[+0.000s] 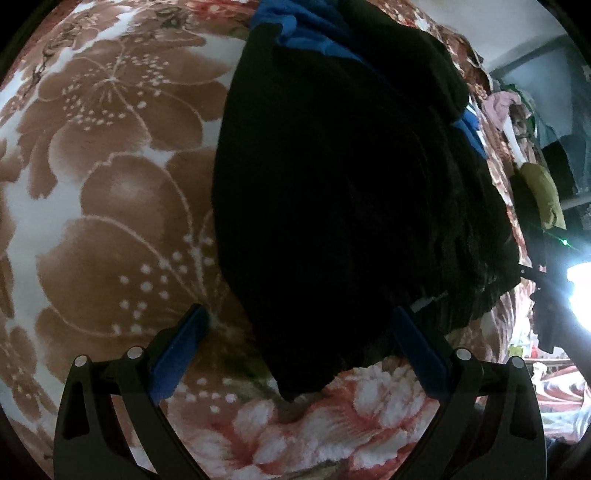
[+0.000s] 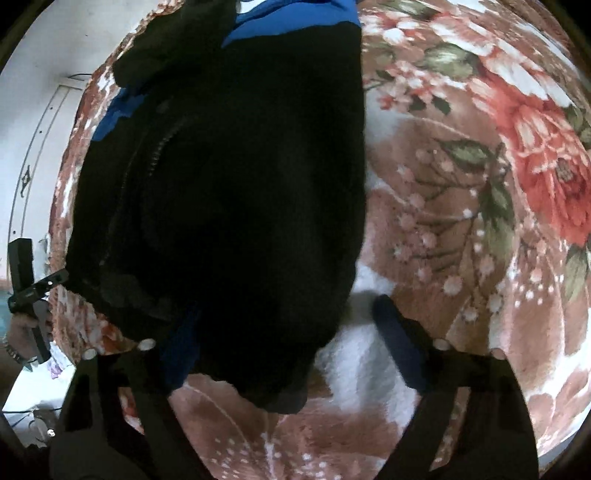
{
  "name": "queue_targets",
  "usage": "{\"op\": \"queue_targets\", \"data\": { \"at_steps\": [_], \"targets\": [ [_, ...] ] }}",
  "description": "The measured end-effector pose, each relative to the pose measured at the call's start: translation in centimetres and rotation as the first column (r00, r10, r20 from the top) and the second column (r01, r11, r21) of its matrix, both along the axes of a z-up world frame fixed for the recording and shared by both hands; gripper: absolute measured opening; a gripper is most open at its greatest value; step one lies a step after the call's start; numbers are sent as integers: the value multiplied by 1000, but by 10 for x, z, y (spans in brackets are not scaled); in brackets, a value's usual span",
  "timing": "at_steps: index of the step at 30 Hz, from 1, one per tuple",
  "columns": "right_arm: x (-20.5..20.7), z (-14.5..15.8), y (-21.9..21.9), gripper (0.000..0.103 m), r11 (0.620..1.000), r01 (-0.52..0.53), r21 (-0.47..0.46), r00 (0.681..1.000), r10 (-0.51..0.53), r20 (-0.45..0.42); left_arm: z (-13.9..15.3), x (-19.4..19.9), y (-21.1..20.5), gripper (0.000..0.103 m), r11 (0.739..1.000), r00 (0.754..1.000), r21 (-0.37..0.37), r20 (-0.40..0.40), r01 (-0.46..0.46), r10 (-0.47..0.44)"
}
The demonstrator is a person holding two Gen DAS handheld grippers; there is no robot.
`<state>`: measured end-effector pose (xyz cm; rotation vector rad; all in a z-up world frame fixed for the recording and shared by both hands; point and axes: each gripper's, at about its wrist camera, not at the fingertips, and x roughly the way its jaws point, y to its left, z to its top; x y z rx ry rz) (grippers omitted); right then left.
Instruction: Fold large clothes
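Note:
A large black garment (image 1: 351, 184) with blue parts (image 1: 303, 29) lies spread on a floral blanket (image 1: 110, 166). My left gripper (image 1: 304, 332) points steeply down over its near corner. The jaws stand wide, the corner lies between the blue fingers (image 1: 184, 350), and the right finger touches the cloth's edge. In the right wrist view the same black garment (image 2: 229, 184) shows a zipper (image 2: 162, 144) and blue cloth (image 2: 288, 18) at the top. My right gripper (image 2: 288, 325) is open astride its other near corner, the left finger partly lost against the dark cloth.
The floral blanket (image 2: 461, 184) covers the whole surface around the garment. A pile of other clothes (image 1: 517, 110) and an olive piece (image 1: 543, 192) lie at the far right, beside a bright light (image 1: 580, 291). A hand (image 2: 18, 332) holding black hardware shows at the left edge.

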<state>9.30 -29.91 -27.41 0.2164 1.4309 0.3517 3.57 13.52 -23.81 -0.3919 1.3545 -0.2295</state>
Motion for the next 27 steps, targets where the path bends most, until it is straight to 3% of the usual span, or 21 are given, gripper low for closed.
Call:
{"op": "queue_targets", "data": {
  "at_steps": [2, 9, 10, 13, 19, 21, 23, 24, 26, 27],
  "targets": [
    [-2, 2, 3, 71, 1000, -11, 0, 1000, 11, 3, 2, -2, -1, 97, 999, 1000, -38, 10, -9, 9],
    [1, 7, 11, 59, 999, -35, -2, 999, 35, 7, 0, -6, -19, 88, 994, 999, -97, 14, 47, -46],
    [2, 7, 16, 52, 999, -42, 0, 999, 42, 6, -1, -6, -21, 87, 994, 999, -103, 14, 46, -45],
    [3, 10, 18, 45, 997, -71, -8, 997, 71, 5, -4, -7, -16, 86, 988, 1000, -155, 11, 8, -6],
    [5, 15, 10, 44, 997, -73, -2, 997, 73, -14, -5, -8, 3, 83, 958, 995, -269, -9, -97, 98],
    [6, 15, 9, 51, 999, -48, 18, 998, 48, -29, -5, -7, 5, 83, 956, 995, -274, -11, -102, 103],
    [8, 10, 8, 66, 998, -18, 53, 998, 21, -52, -6, -6, 6, 83, 956, 995, -277, -10, -99, 100],
    [9, 6, 8, 66, 998, -16, 57, 998, 19, -64, -7, -5, 8, 83, 954, 995, -281, -11, -99, 100],
    [10, -2, 13, 65, 999, -36, 28, 996, 38, -78, -8, -3, 5, 75, 952, 994, -287, -14, -106, 106],
    [11, -4, 14, 64, 999, -42, 22, 996, 44, -76, -10, -2, 4, 66, 950, 993, -289, -20, -114, 113]
  ]
}}
